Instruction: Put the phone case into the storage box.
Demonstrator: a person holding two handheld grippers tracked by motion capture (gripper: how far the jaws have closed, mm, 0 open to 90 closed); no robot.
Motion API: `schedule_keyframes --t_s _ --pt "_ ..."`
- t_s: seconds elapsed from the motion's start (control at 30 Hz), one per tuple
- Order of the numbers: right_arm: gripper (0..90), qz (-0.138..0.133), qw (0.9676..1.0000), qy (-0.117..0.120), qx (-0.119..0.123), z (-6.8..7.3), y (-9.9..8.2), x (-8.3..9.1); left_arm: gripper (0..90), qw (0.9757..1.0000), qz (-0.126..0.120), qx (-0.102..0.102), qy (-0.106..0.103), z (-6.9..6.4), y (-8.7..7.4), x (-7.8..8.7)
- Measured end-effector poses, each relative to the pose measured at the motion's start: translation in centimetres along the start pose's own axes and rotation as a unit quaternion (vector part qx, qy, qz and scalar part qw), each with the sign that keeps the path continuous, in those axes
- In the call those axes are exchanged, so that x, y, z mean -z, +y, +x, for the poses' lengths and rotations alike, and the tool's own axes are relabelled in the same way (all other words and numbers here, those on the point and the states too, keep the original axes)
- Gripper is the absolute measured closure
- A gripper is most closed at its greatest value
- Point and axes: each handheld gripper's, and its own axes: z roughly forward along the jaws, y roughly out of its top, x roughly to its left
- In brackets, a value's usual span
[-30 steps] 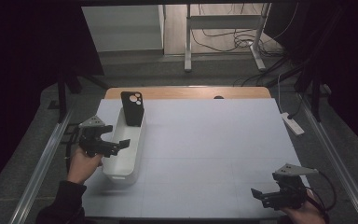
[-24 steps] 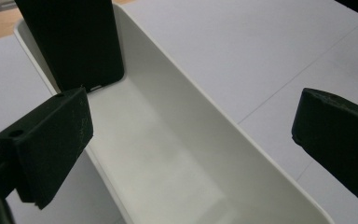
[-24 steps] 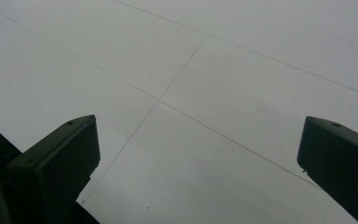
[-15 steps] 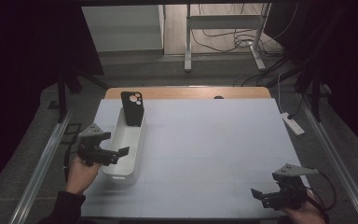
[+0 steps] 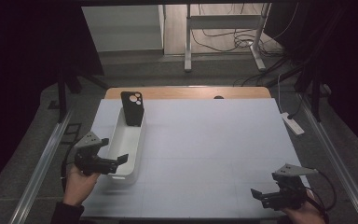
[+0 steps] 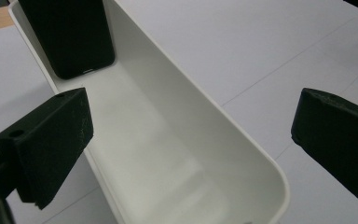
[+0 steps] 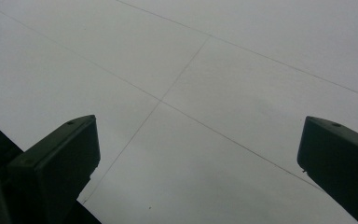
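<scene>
While the left hand-held gripper [image 5: 114,163] hangs with its jaws wide apart and empty at the near end of the white tray [image 5: 121,161], one jaw sits outside the tray's left wall and the other out past its right wall, so the tray's near end lies between them untouched. The tray is a long, narrow, open trough lying lengthwise along the left side of the pale grey surface [image 5: 205,140]. At the tray's far end a black phone case [image 5: 132,108] stands on its bottom edge and leans against the end wall, camera cut-outs uppermost.

Risks, as judged from this position:
- If the jaws close across the tray's full width, the thin walls may flex and the tray may slip or spring out of the grip.
- A pinch on one wall alone, so far from the case, would load the tray unevenly; on lifting, the far end may sag.
- Any jolt, tilt or drag of the tray may topple the leaning case flat into the tray or over its rim.
- A jaw lowered carelessly may strike the rim and push the tray along the surface.

The right hand-held gripper [image 5: 266,196] hangs low over the bare surface well apart from the tray, near the front right corner, jaws likewise wide and empty.

Markings: no brand, label or writing can be read on the case, the tray or either gripper. The surface carries only faint ruled lines.
</scene>
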Motion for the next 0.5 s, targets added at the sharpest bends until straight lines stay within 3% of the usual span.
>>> schedule_keyframes --t_s 0.5 --pt "0.0 0.003 1.0000 -0.001 0.003 0.1 0.0 0.0 0.0 0.9999 -0.008 0.004 0.012 -1.3 -1.9 1.5"
